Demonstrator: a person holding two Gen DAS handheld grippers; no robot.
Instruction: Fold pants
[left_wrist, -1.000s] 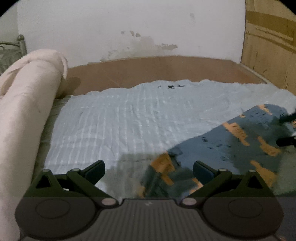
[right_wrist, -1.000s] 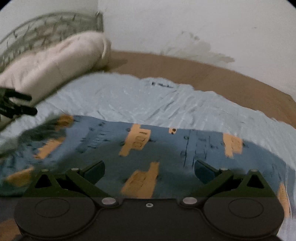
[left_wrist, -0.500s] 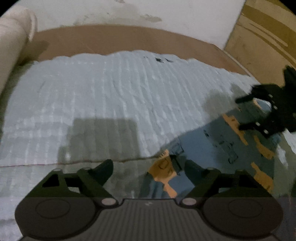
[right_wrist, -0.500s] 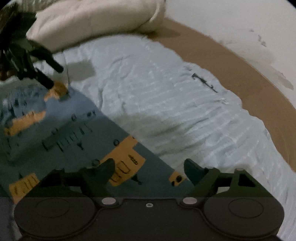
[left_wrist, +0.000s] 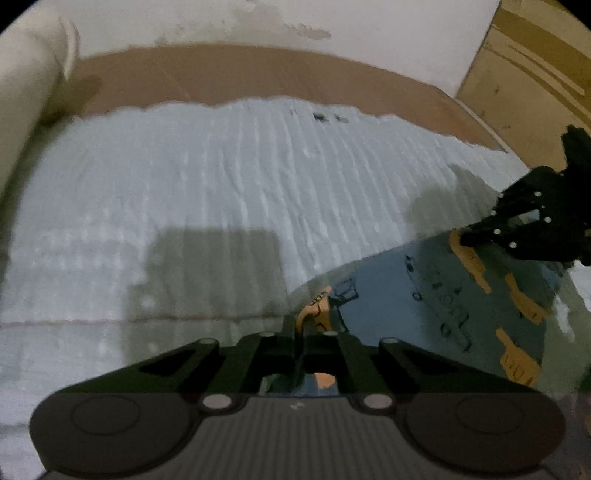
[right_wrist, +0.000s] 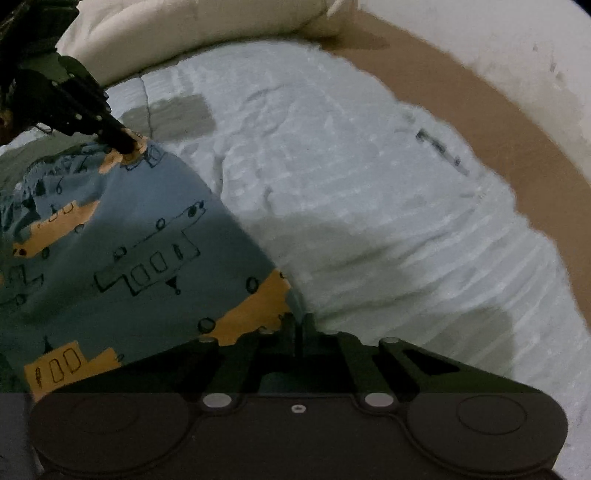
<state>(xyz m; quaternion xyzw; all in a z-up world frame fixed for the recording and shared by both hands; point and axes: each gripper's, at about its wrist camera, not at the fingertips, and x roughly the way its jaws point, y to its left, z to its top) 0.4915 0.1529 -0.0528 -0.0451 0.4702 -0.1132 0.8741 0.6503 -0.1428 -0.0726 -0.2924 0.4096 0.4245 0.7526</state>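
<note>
The pants (right_wrist: 140, 236) are blue-grey with orange patches and black line drawings, spread on the pale bedsheet (right_wrist: 369, 192). In the left wrist view they lie at the lower right (left_wrist: 424, 306). My left gripper (left_wrist: 301, 328) is shut on one corner of the pants edge. My right gripper (right_wrist: 297, 325) is shut on another corner of the same edge. Each gripper shows in the other's view: the right one at the far right (left_wrist: 476, 232), the left one at the upper left (right_wrist: 125, 142), both pinching the cloth.
A rolled cream blanket (right_wrist: 192, 33) lies along one side of the bed. A brown wooden bed frame (left_wrist: 258, 74) runs along the white wall. A wooden panel (left_wrist: 535, 81) stands at the right. The sheet stretches wide beyond the pants.
Both grippers went from open to shut, each now pinching a corner of the pants edge. Both have tilted down and come closer to the cloth.
</note>
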